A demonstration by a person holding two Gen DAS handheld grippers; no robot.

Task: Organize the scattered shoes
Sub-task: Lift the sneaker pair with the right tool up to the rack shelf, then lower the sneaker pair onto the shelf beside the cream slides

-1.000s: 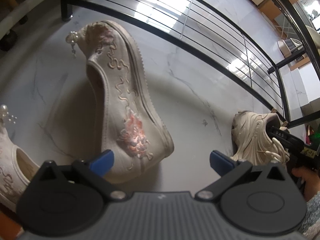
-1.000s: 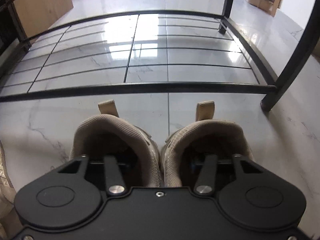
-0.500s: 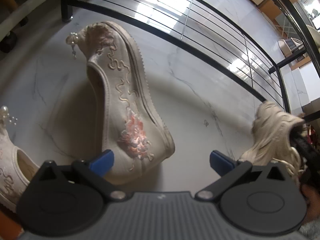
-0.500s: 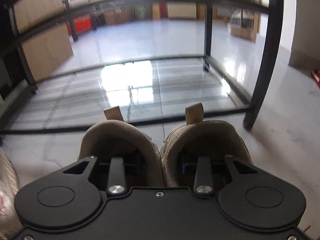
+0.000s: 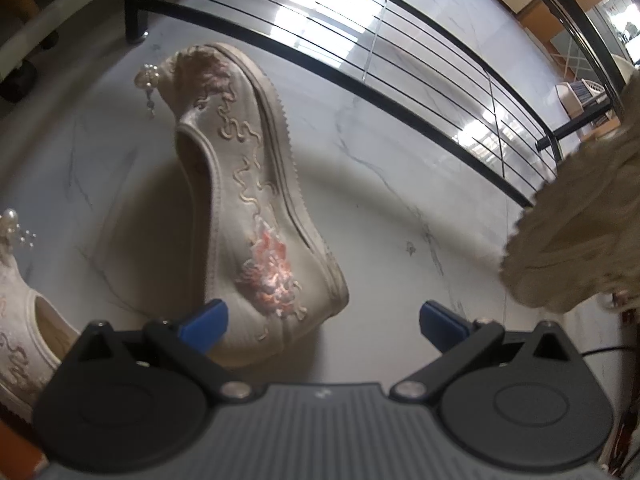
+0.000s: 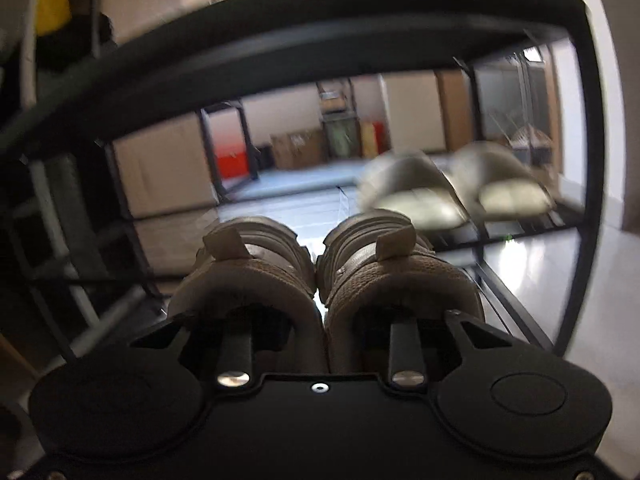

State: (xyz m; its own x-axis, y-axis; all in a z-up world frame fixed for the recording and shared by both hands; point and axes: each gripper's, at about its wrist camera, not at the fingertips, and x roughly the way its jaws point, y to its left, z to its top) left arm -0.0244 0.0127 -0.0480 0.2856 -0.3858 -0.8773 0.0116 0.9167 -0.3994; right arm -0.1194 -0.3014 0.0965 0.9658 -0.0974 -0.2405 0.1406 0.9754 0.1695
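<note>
My right gripper [image 6: 320,320] is shut on a pair of beige sneakers [image 6: 256,280], one finger inside each shoe, pinching the inner walls together. It holds them in the air in front of the black shoe rack [image 6: 280,40], level with a middle shelf. The lifted sneakers show in the left wrist view [image 5: 580,220] at the right edge. My left gripper [image 5: 320,320] is open and empty, low over the floor. An embroidered cream shoe [image 5: 248,208] lies on its side just ahead of its left finger. Its mate [image 5: 20,300] sits at the far left.
A pair of pale slippers [image 6: 452,196] sits on the rack shelf at the right. The rack's bottom wire shelf [image 5: 400,60] and a black leg [image 5: 134,0] lie beyond the embroidered shoe. The marble floor [image 5: 380,220] spreads between the shoes.
My right gripper has lifted the sneaker pair off the floor up to the height of a rack shelf. My left gripper has stayed still.
</note>
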